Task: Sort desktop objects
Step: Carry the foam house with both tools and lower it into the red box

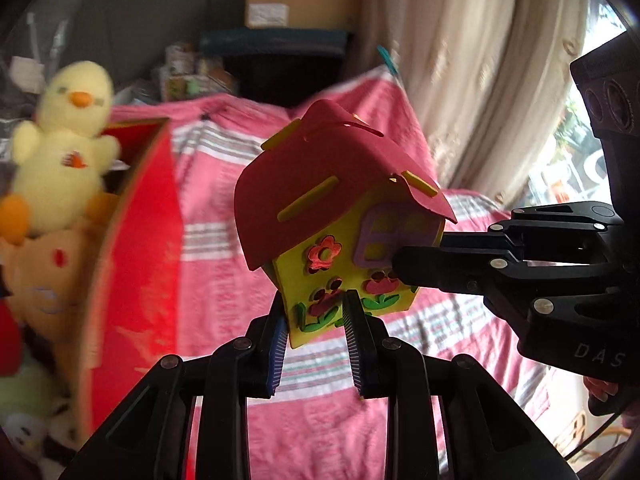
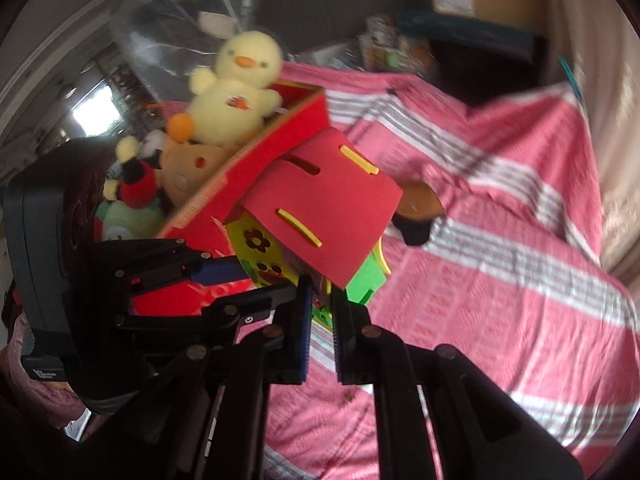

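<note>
A foam toy house (image 1: 340,216) with a red roof and yellow flowered walls hangs tilted above the cloth. My left gripper (image 1: 314,308) is shut on its lower corner from below. My right gripper (image 1: 404,266) comes in from the right and pinches the wall by the purple window. In the right wrist view the house (image 2: 320,200) sits just above my right gripper (image 2: 320,296), which is shut on its lower wall. The left gripper (image 2: 236,286) clamps it from the left. A red box (image 1: 140,240) full of plush toys stands to the left, topped by a yellow chick (image 1: 68,140).
A pink striped cloth (image 2: 500,280) covers the surface under and right of the house. A brown rounded object (image 2: 420,208) lies on it behind the house. A curtain (image 1: 480,80) hangs at the right, and a cardboard box (image 1: 300,4) sits on shelving at the back.
</note>
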The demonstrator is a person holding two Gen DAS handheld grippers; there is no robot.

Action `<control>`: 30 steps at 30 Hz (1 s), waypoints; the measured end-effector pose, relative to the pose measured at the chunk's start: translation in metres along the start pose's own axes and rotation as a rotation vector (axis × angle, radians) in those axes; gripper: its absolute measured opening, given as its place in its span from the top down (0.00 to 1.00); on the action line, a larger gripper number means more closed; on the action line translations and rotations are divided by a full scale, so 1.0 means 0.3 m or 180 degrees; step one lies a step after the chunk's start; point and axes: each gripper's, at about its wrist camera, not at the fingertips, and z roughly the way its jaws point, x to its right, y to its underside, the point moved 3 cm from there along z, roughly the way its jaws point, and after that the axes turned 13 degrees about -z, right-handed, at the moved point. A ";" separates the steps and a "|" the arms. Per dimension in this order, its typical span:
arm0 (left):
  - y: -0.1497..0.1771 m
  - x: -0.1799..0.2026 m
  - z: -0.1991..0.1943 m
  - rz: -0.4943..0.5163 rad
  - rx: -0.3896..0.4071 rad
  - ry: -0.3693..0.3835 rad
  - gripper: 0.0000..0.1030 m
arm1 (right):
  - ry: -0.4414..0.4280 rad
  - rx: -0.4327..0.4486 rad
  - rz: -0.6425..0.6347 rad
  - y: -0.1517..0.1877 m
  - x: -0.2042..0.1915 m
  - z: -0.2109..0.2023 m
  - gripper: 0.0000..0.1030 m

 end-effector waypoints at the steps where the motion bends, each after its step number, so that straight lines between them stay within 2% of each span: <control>1: -0.013 -0.028 -0.035 -0.0025 0.0058 -0.0056 0.74 | -0.0043 0.0039 -0.0085 -0.039 -0.034 -0.003 0.91; 8: -0.046 -0.280 -0.286 -0.0225 0.0351 -0.0583 0.74 | -0.0465 0.0280 -0.0648 -0.293 -0.300 0.012 0.91; 14: 0.018 -0.507 -0.392 -0.0523 0.0302 -0.0900 0.74 | -0.0910 0.0229 -0.1014 -0.409 -0.540 0.121 0.91; 19: 0.064 -0.612 -0.374 -0.0599 0.0110 -0.0886 0.74 | -0.1128 0.0043 -0.1037 -0.433 -0.645 0.211 0.90; 23: 0.095 -0.655 -0.318 -0.0537 -0.0092 -0.0795 0.74 | -0.1194 -0.0287 -0.0890 -0.393 -0.651 0.304 0.88; 25: 0.110 -0.676 -0.290 -0.0506 -0.0193 -0.0750 0.71 | -0.1111 -0.0483 -0.0788 -0.366 -0.644 0.355 0.84; 26: 0.109 -0.681 -0.280 -0.0475 -0.0212 -0.0718 0.66 | -0.1044 -0.0533 -0.0758 -0.357 -0.644 0.364 0.82; 27: 0.103 -0.682 -0.271 -0.0434 -0.0211 -0.0681 0.63 | -0.0966 -0.0548 -0.0735 -0.353 -0.636 0.367 0.79; 30: 0.084 -0.681 -0.254 -0.0315 -0.0214 -0.0560 0.62 | -0.0749 -0.0524 -0.0641 -0.355 -0.608 0.361 0.77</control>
